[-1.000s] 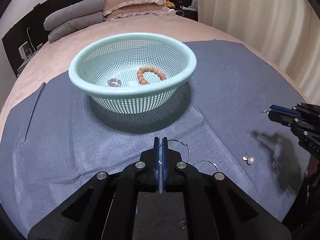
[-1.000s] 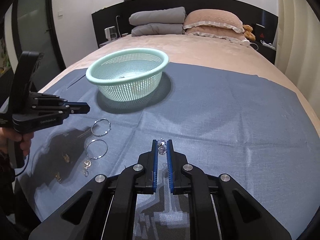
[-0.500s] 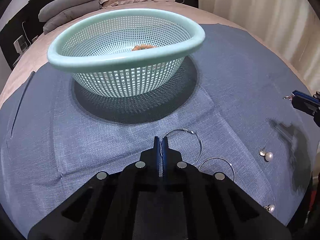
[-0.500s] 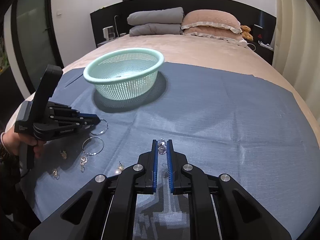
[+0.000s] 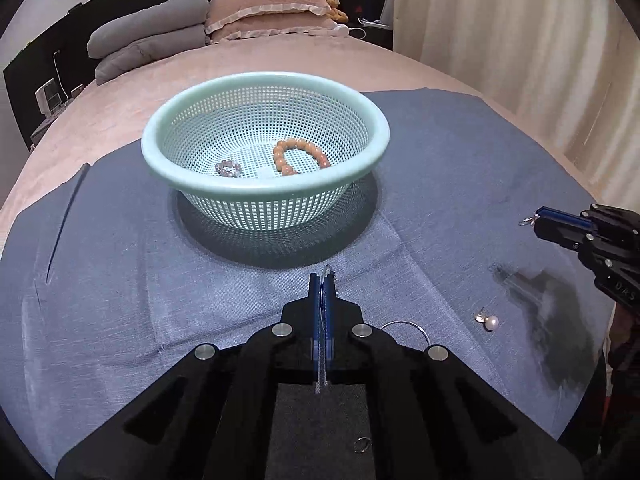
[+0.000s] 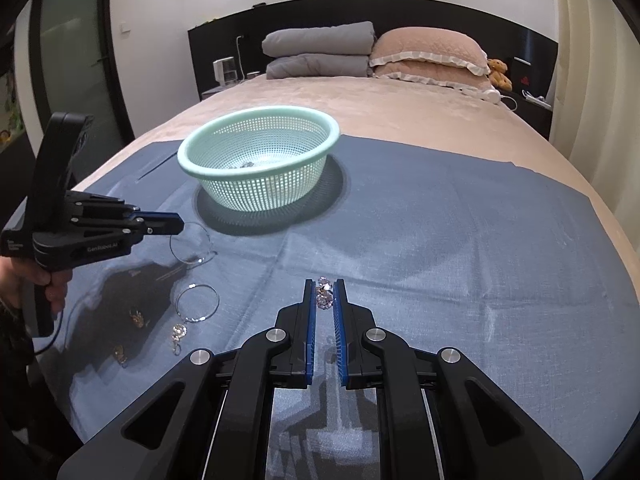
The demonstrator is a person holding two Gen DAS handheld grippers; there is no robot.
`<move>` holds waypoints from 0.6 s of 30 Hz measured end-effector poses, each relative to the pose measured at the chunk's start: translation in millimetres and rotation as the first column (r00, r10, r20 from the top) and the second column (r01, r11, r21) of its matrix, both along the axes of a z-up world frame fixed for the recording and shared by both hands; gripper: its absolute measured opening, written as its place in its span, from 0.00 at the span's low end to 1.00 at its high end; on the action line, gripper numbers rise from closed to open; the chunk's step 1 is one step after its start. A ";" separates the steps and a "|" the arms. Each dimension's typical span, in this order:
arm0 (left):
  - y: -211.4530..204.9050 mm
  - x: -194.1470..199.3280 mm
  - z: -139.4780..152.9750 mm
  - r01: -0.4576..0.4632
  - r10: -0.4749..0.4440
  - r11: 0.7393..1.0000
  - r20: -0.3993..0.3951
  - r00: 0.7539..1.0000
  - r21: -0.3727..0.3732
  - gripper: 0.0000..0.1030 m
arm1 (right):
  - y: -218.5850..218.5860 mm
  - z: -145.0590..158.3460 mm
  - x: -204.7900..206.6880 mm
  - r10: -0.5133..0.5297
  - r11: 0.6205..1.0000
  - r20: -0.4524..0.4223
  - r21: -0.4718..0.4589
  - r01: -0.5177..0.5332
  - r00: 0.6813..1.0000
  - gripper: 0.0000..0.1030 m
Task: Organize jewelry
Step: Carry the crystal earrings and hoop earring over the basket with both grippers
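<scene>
A mint-green mesh basket (image 5: 260,208) stands on a blue cloth on the bed. It holds an orange bead bracelet (image 5: 298,156) and a small sparkly ring (image 5: 228,168). My left gripper (image 5: 322,280) is shut on a thin silver hoop earring (image 5: 326,274), seen edge-on between the pads. In the right wrist view the hoop (image 6: 190,242) hangs from the left gripper (image 6: 178,226) above the cloth, left of the basket (image 6: 256,200). My right gripper (image 6: 324,285) is shut on a crystal earring (image 6: 323,298), which also pokes out of the right gripper (image 5: 538,216) in the left wrist view.
A second silver hoop (image 6: 197,303) lies on the blue cloth (image 6: 440,220) near several small gold and crystal earrings (image 6: 136,317). A pearl earring (image 5: 489,321) lies to the right. Pillows (image 6: 428,52) are stacked at the headboard. A hand (image 6: 44,284) holds the left gripper.
The left gripper dipped to the nearer hoop, closed on it and rose, so the hoop now hangs off the cloth. The right gripper kept still with its crystal earring.
</scene>
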State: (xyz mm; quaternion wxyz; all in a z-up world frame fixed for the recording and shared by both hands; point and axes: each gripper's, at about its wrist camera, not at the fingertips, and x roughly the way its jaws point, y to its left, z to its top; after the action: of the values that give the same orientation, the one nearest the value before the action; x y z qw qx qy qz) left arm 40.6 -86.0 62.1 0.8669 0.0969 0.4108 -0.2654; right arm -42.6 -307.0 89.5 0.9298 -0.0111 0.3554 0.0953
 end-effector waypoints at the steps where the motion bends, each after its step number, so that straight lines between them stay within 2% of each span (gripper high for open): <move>1: 1.7 0.2 4.8 -0.007 0.007 1.000 0.004 1.000 -0.001 0.02 | 1.6 1.8 0.4 0.004 1.000 0.005 -0.002 -0.004 1.000 0.08; 10: 20.0 -1.9 51.7 -0.015 0.016 1.000 0.072 0.997 -0.012 0.02 | 14.4 24.8 16.8 0.041 0.999 0.052 -0.012 -0.041 0.998 0.08; 18: 30.1 22.1 77.9 -0.032 0.034 0.999 0.127 0.991 -0.016 0.02 | 31.3 43.6 51.1 0.090 0.996 0.091 -0.007 -0.090 0.992 0.08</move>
State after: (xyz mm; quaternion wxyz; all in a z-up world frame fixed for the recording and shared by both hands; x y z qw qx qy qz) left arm 62.7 -56.0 140.0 0.8962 0.1011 0.3543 -0.2471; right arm 8.5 -275.7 133.1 0.9398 -0.0327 0.3117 0.1359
